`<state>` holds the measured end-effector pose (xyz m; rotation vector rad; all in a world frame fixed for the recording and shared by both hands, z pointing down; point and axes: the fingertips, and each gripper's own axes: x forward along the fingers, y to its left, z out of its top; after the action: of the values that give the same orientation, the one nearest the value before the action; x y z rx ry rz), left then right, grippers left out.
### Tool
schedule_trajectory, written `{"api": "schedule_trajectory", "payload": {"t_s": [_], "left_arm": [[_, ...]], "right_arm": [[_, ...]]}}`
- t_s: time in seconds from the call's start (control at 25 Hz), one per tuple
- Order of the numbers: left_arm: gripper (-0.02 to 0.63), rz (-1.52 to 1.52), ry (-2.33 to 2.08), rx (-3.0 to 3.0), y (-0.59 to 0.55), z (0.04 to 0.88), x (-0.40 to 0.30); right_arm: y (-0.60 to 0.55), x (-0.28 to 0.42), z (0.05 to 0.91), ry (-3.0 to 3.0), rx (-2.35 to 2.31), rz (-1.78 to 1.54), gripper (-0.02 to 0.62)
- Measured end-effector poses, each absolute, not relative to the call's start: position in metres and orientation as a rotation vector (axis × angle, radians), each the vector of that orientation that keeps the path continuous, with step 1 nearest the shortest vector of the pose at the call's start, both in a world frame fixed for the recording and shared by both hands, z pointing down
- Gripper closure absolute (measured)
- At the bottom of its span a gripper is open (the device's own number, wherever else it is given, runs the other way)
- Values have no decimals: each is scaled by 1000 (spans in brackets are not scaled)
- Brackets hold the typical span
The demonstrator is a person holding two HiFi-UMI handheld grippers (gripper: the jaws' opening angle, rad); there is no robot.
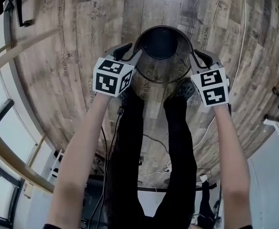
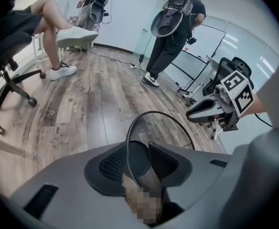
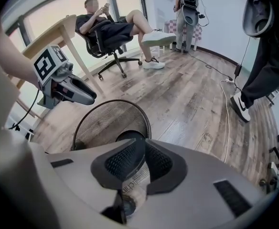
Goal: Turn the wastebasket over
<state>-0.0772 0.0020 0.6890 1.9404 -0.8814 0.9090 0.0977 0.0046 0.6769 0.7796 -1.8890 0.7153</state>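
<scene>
On the wood-plank floor (image 1: 82,37), just ahead of the person's feet, the wire-mesh wastebasket (image 1: 155,74) stands with its mouth up, its dark bottom visible through the opening. 2 grippers meet its rim on opposite sides. The right gripper (image 3: 140,157) is pinched tight on the mesh wall just below the rim, 1 pad inside and 1 outside. The left gripper (image 2: 140,157) straddles the rim too, but its jaws stand apart and the outer pad looks clear of the wire, so that side seems loose rather than clamped. Whether the basket rests on the planks or hangs just above them cannot be told. If the flip is yet to come, the left side should probably bite before any lift, since a hold on 1 side only of so light and springy a wall would likely let the basket swing or the rim bend. Both wrists would then want to roll together about the line joining the 2 grips, keeping them level, and the basket should meet the floor squarely before either side lets go
</scene>
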Motion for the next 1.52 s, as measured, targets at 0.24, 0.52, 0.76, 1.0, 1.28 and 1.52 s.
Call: {"api": "schedule_trajectory", "payload": {"t_s": [0.24, 0.52, 0.76, 1.0, 1.28, 1.52], "left_arm": [[456, 908, -906, 1913, -10, 713, -80], [477, 920, -886, 1904, -12, 728, -79], [537, 966, -846, 1900, -9, 738, -76], [558, 942, -842, 1848, -7, 740, -74], [558, 972, -859, 1891, -5, 726, -79], [558, 1034, -901, 1995, -29, 708, -85]], "right_arm": [[-6, 103, 707, -1871, 794, 770, 419], [-7, 102, 726, -1852, 784, 813, 419], [-8, 102, 736, -1831, 782, 818, 516], [-7, 108, 738, -1824, 807, 857, 528], [-3, 99, 725, -1834, 760, 843, 531], [-19, 96, 712, -1869, 782, 762, 531]]}}
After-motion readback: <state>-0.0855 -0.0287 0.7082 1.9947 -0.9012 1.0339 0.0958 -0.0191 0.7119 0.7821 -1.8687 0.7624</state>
